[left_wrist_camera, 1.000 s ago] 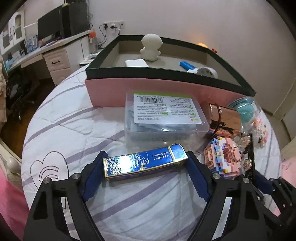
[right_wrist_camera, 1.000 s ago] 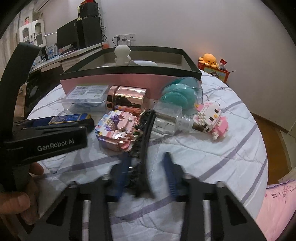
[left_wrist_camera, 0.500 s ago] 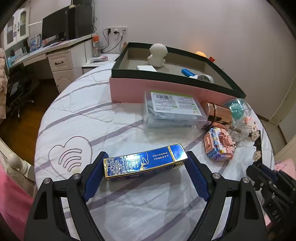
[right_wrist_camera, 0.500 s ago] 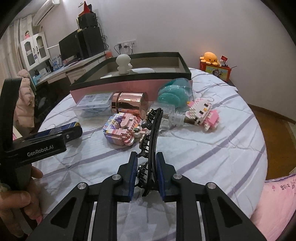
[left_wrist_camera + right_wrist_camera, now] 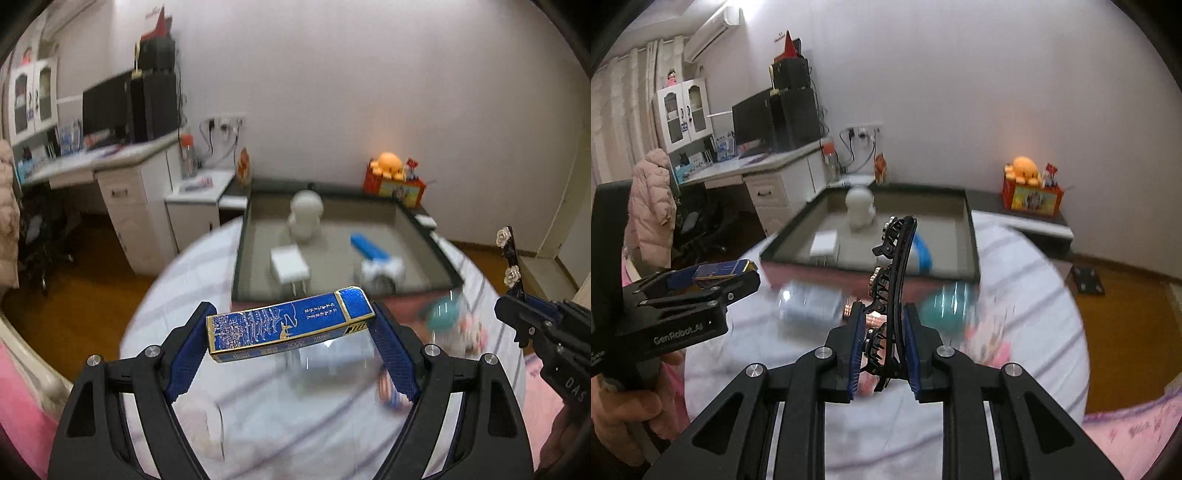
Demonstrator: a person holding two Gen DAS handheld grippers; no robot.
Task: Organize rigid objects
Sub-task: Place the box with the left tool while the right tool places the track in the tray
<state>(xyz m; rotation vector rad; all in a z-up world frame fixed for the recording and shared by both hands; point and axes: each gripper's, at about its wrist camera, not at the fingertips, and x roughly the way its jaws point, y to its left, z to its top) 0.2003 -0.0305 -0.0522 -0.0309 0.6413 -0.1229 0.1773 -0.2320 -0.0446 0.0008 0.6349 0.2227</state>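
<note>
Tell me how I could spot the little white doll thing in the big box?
Find the big dark-rimmed box at the far side of the bed. Near its back wall stands the white figurine, upright with a round head. The white block and blue stick beside it lie low and flat.

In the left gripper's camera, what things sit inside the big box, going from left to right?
White square block → white round figure → blue stick.
</note>
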